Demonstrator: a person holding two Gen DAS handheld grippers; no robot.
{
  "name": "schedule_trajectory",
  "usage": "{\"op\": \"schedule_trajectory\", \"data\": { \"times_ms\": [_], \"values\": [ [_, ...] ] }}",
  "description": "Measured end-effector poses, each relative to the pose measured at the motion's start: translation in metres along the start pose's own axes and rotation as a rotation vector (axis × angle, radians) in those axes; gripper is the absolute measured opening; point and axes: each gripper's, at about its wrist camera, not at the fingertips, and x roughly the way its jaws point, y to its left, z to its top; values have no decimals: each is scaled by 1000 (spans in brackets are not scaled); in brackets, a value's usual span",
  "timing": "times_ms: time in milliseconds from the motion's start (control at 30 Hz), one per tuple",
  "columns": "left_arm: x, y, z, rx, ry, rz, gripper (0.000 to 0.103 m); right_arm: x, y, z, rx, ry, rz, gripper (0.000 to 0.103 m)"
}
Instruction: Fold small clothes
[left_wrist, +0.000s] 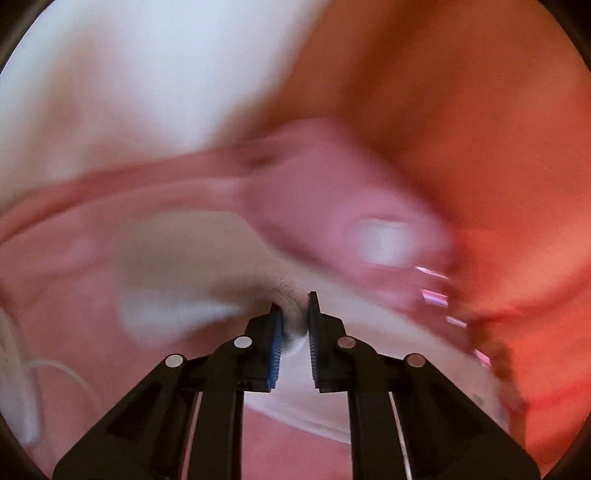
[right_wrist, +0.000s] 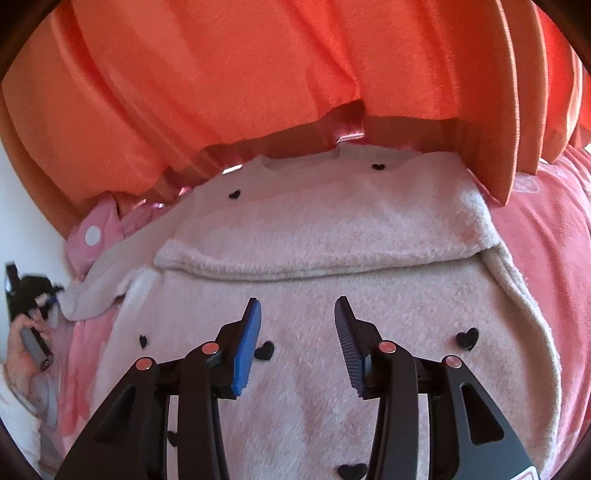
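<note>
- Garment (right_wrist: 325, 236): one fluffy cream piece with small black hearts, seven countable, spread on a pink bed cover (right_wrist: 546, 258); its far part is folded over toward the near part.
- Right hand-held gripper (right_wrist: 297, 314): above the garment's near half, jaws parted, nothing between them.
- Left hand-held gripper (left_wrist: 295, 314): at the garment's left edge, jaws pinched on a bit of cream cloth; view blurred.
- One orange curtain (right_wrist: 258, 74) hangs beyond the garment.

Left wrist view motion-blurred, pink bedding (left_wrist: 92, 236) smeared, garment (right_wrist: 295, 472) cut off below
</note>
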Motion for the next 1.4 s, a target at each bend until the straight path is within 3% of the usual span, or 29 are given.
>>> {"op": "schedule_trajectory", "data": {
  "times_ms": [100, 200, 267, 300, 333, 367, 433, 500, 567, 667, 767, 867, 1033, 1100, 1133, 1167, 1300, 1367, 1400],
  "values": [
    [-40, -101, -35, 162, -26, -207, 11, -1, -9, 4, 24, -17, -7, 43],
    [-57, -199, -108, 300, 69, -411, 14, 1, -24, 10, 60, -18, -25, 43],
    [-48, -238, -168, 369, 168, -451, 19, 3, -35, 13, 83, -13, -36, 45],
    [-43, -247, -190, 395, 203, -445, 33, 5, -41, 14, 93, -7, -45, 46],
    [-34, -255, -217, 426, 247, -428, 40, 8, -49, 16, 108, 4, -53, 48],
    [-26, -256, -246, 451, 285, -390, 41, 10, -55, 17, 120, 12, -57, 49],
    [-18, -242, -274, 471, 313, -349, 42, 13, -68, 20, 155, 29, -58, 49],
    [-16, -226, -274, 473, 309, -301, 49, 15, -74, 22, 169, 38, -49, 49],
    [-21, -196, -252, 443, 275, -236, 53, 16, -75, 26, 160, 32, -41, 49],
    [-17, -160, -219, 300, 195, -139, 72, 23, -66, 34, 102, 21, -25, 53],
    [-5, -128, -199, 204, 182, -85, 72, 32, -40, 48, -42, -5, -37, 56],
    [10, -120, -187, 162, 178, -51, 72, 47, -6, 58, -173, -20, -40, 64],
    [28, -112, -184, 120, 217, -57, 72, 107, 50, 76, -276, 83, -20, 65],
    [30, -106, -181, 111, 231, -60, 72, 130, 62, 78, -321, 142, -31, 55],
    [28, -107, -180, 114, 228, -58, 72, 136, 65, 81, -341, 151, -61, 23],
    [29, -108, -178, 119, 225, -56, 72, 134, 60, 87, -327, 134, -70, 12],
    [28, -101, -178, 97, 227, -60, 72, 78, -15, 114, 11, 14, 39, 10],
    [27, -100, -176, 74, 228, -71, 72, 66, -69, 108, 144, 26, 25, 12],
    [26, -100, -175, 65, 227, -80, 73, 71, -95, 99, 191, 75, -14, 16]
  ]
}}
